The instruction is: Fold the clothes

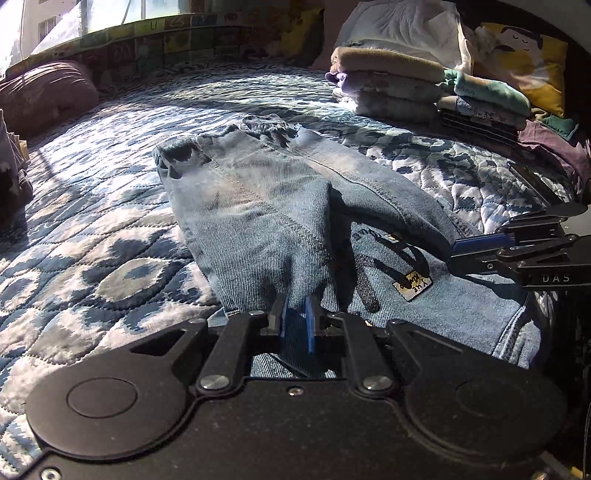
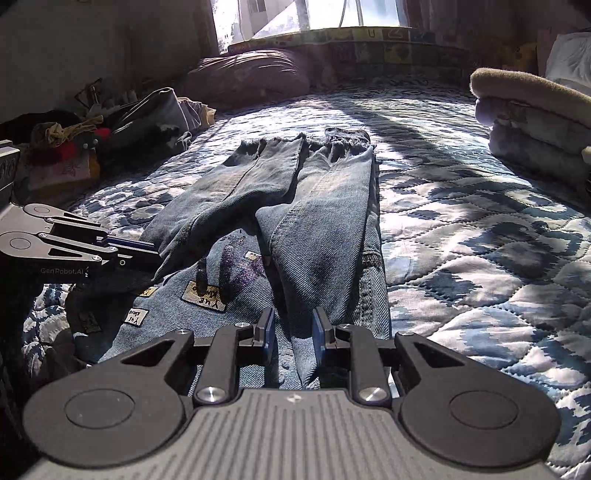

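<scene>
both grippers (image 1: 296, 314) (image 2: 293, 328) on jeans (image 1: 258, 195)

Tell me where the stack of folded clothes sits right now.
The stack of folded clothes sits on the quilted bed at upper right in both wrist views, beyond the jeans and in front of the yellow pillow.

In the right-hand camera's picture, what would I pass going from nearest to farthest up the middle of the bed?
Right gripper → jeans, with patches near the waist → frayed leg hems → bare quilt → patchwork cushion under the window.
</scene>
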`<state>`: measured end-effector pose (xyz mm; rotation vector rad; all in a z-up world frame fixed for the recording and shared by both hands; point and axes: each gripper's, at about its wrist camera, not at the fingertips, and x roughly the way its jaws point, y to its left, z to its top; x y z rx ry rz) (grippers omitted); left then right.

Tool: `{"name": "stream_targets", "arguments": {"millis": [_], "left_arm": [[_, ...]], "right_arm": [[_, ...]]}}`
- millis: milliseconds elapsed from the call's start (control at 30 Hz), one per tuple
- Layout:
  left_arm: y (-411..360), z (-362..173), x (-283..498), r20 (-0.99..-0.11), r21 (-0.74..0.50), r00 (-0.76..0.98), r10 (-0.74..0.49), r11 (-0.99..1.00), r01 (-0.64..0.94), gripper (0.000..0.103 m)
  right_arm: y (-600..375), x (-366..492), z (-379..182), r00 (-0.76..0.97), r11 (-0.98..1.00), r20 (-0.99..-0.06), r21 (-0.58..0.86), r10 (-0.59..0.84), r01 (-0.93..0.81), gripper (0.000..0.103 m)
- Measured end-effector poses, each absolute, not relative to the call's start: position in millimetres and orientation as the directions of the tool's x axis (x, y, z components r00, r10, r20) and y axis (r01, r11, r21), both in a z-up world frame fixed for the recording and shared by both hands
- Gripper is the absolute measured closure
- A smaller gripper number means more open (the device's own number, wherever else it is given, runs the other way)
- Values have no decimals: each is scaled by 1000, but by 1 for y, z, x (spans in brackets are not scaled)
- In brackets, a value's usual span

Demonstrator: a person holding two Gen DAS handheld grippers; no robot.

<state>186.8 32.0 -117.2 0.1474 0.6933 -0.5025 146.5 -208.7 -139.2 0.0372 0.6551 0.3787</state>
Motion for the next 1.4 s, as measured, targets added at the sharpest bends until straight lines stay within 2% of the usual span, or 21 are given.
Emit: {"name": "stream_targets", "arguments": {"millis": [33, 100, 167, 233, 267, 300, 400, 467, 500, 533, 567, 700, 800, 1000, 1067, 1100, 1133, 1200, 1333, 1400], "left_arm": [[35, -109, 180, -629, -40, 674, -387, 882, 469, 95], [41, -96, 161, -582, -52, 718, -382, 899, 436, 95], [42, -97, 144, -566, -79, 735, -373, 912, 402, 95], [34, -116, 143, -627, -43, 718, -302, 934, 355, 95], [29, -127, 145, -649, -23, 706, -284, 934, 356, 95], [28, -132, 144, -637, -19, 715, -288, 933, 359, 95], [42, -113, 135, -592, -73, 748, -301, 944, 323, 94], [60, -101, 117, -514, -166, 804, -300, 954, 250, 80], [68, -100, 112, -504, -220, 808, -303, 951, 219, 63], [77, -100, 108, -495, -281, 813, -308, 942, 186, 53], [85, -102, 105, -488, -351, 812, -319, 924, 152, 52], [113, -119, 105, -482, -616, 793, -373, 788, -4, 49], [119, -136, 113, -478, -733, 768, -427, 676, -81, 48], [99, -149, 122, -508, -736, 742, -438, 668, -110, 48], [98, -149, 121, -503, -754, 740, -447, 646, -122, 51], [97, -150, 120, -504, -759, 737, -451, 638, -129, 53], [94, -152, 119, -511, -758, 731, -451, 638, -136, 63], [92, -156, 118, -513, -763, 731, -449, 629, -150, 73], [100, -163, 117, -475, -815, 744, -470, 553, -172, 72], [106, -167, 116, -449, -845, 755, -477, 501, -186, 67]], "right_arm": [[-208, 144, -134, 730, 931, -584, 151, 355, -333, 79], [-215, 132, -118, 761, 920, -517, 195, 391, -340, 79], [-224, 114, -106, 804, 930, -468, 193, 368, -314, 79], [-234, 106, -112, 813, 939, -473, 214, 339, -267, 78], [-236, 111, -124, 776, 940, -534, 233, 337, -248, 78], [-236, 115, -135, 740, 939, -580, 235, 342, -250, 77], [-239, 104, -131, 772, 937, -537, 256, 341, -236, 78], [-248, 95, -123, 809, 927, -478, 312, 342, -208, 76], [-255, 92, -122, 820, 923, -466, 338, 332, -182, 73], [-261, 91, -124, 828, 920, -462, 363, 317, -149, 61], [-270, 91, -128, 833, 909, -464, 403, 302, -105, 49], [-296, 101, -151, 816, 795, -461, 607, 349, 3, 48], [-307, 104, -168, 811, 693, -435, 719, 392, 52, 48], [-310, 107, -179, 805, 602, -389, 797, 449, 49, 47], [-310, 107, -181, 801, 581, -376, 813, 465, 45, 47], [-310, 108, -183, 799, 571, -371, 820, 474, 42, 47], [-308, 108, -183, 794, 569, -370, 821, 483, 36, 47], [-304, 109, -184, 781, 569, -371, 822, 503, 23, 47], [-302, 111, -183, 784, 568, -365, 823, 502, 19, 47], [-300, 112, -183, 788, 572, -363, 820, 497, 16, 47]]}}
